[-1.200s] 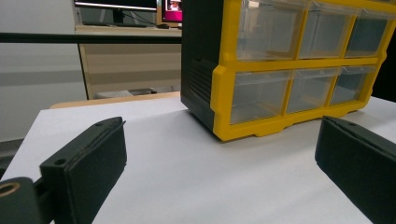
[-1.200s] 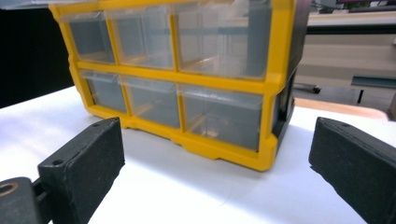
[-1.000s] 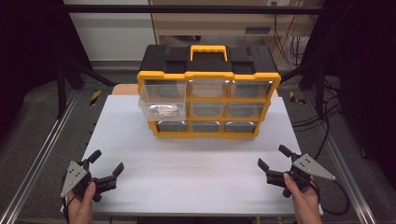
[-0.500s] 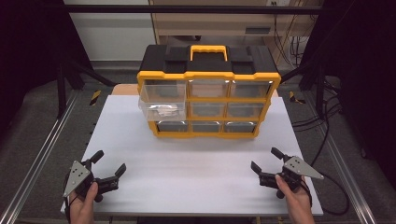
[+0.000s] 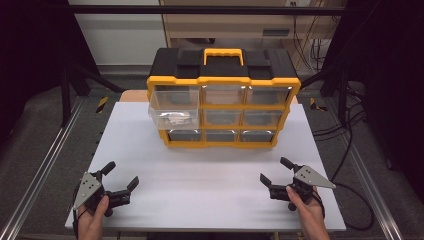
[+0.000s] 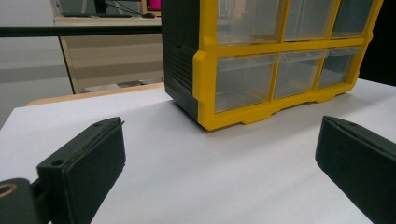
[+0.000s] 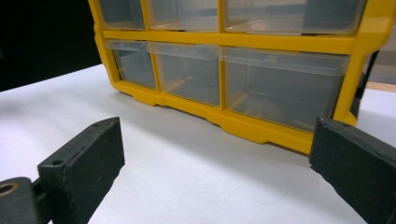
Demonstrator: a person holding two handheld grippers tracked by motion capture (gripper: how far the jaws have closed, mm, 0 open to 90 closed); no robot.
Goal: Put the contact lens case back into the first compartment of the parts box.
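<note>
Gripped in the person's left hand, the left gripper (image 5: 120, 182) rests low at seven o'clock on the white table (image 5: 210, 165), jaws spread wide and holding nothing. At twelve o'clock stands the yellow-and-black drawer organiser (image 5: 223, 97), well apart from both grippers. Its upper-left clear drawer (image 5: 174, 106) is pulled out, with something pale lying inside that is too small to identify; the other drawers sit flush. At five o'clock the right gripper (image 5: 276, 173) rests on the table too, jaws equally wide and empty. Judging from this, the work on the open drawer has barely begun: reaching, grasping and pushing or emptying it all seem left to do.
</note>
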